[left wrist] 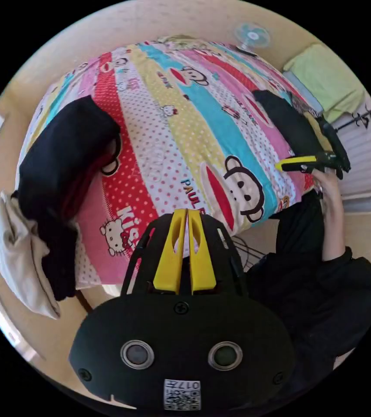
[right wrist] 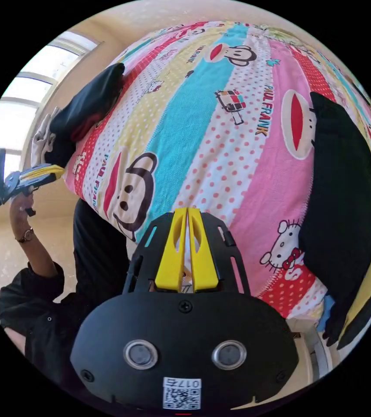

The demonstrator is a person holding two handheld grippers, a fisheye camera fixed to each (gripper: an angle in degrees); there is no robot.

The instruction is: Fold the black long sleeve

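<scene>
While raised, left claw [left wrist: 187,213], right claw [right wrist: 187,211] closed.

The left gripper [left wrist: 187,213] hangs above the striped cartoon bedsheet [left wrist: 181,130], its yellow jaws closed together on nothing; a heap of dark clothes [left wrist: 64,173] lies at one bed edge; a folded black garment [left wrist: 287,119], perhaps the long sleeve, lies opposite, near the right gripper [left wrist: 280,165].

Your left gripper [left wrist: 187,213] and right gripper [right wrist: 187,213] both hover with jaws pressed together on nothing, each raised in a dark-sleeved arm.
</scene>
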